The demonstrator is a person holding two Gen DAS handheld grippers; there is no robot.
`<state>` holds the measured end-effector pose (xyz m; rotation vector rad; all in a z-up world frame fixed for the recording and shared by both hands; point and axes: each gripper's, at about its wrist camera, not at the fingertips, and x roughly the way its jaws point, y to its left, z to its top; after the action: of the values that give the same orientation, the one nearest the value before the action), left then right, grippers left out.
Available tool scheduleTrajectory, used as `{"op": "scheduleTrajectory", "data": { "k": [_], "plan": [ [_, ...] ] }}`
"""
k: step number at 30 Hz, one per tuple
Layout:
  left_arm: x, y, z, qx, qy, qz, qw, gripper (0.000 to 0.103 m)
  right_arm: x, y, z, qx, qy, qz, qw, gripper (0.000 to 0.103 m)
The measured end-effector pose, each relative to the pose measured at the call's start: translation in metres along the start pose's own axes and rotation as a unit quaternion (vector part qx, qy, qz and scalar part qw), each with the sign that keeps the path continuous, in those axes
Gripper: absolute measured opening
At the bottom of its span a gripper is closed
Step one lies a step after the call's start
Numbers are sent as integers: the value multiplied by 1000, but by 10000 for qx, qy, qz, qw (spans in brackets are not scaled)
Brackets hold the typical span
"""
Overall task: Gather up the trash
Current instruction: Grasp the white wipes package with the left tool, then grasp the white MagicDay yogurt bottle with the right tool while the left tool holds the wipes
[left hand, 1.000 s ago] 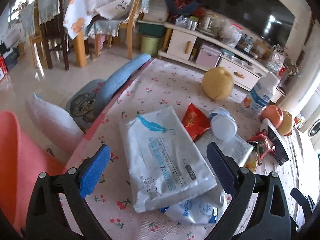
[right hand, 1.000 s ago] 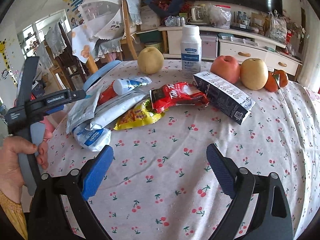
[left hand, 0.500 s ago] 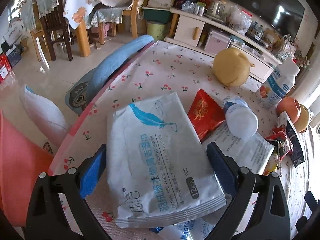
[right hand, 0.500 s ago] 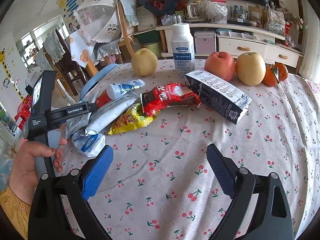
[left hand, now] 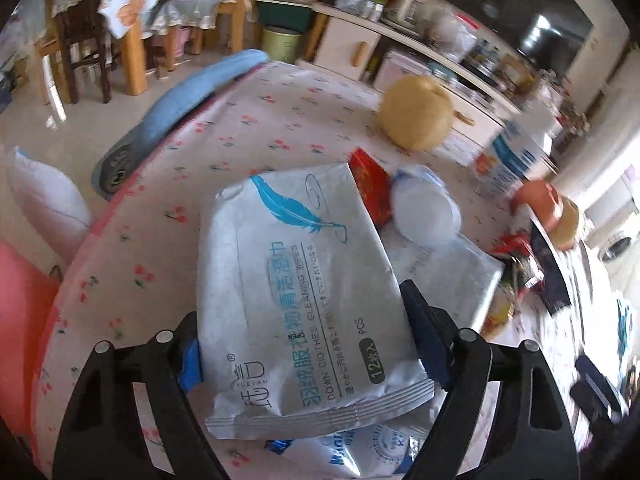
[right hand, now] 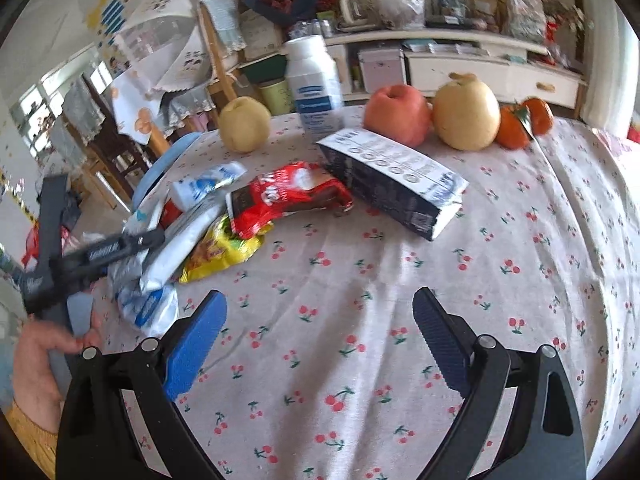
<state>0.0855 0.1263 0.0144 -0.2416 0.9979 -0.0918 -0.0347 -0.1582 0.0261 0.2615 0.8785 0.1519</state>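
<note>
While my left gripper [left hand: 308, 354] jaws were closing around wipes pack [left hand: 304, 292], pads not clearly pressing yet; pack looked light, soft, slick, best pinched across near edge. Right gripper [right hand: 320, 332] wide open, empty.

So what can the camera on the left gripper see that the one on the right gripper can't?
Only the left wrist view shows the wipes packet's printed face, lying between the closing left gripper, and a white pillow on the floor.

Only the right wrist view shows the open right gripper over bare cloth, two oranges, and the hand holding the left tool.

Both show the red wrapper, the white bottle and the cherry tablecloth.
</note>
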Motion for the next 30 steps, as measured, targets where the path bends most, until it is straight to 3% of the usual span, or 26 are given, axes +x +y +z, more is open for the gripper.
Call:
{"op": "scheduleTrajectory", "data": {
  "k": [6, 13, 17, 30],
  "plan": [
    [-10, -44, -23, 656, 79, -470, 9967, 81, -3, -15, 5, 183, -43, -49, 9998, 93],
    [-18, -91, -59, 1245, 279, -1078, 9859, 81, -4, -26, 7, 330, -73, -53, 9994, 93],
    [-21, -103, -69, 1441, 323, -1240, 9812, 81, -1, -25, 8, 306, -39, -25, 9995, 93],
    [-44, -69, -52, 1099, -195, -1025, 9885, 80, 15, 1, 3, -114, 331, 210, 9992, 93]
  ]
}}
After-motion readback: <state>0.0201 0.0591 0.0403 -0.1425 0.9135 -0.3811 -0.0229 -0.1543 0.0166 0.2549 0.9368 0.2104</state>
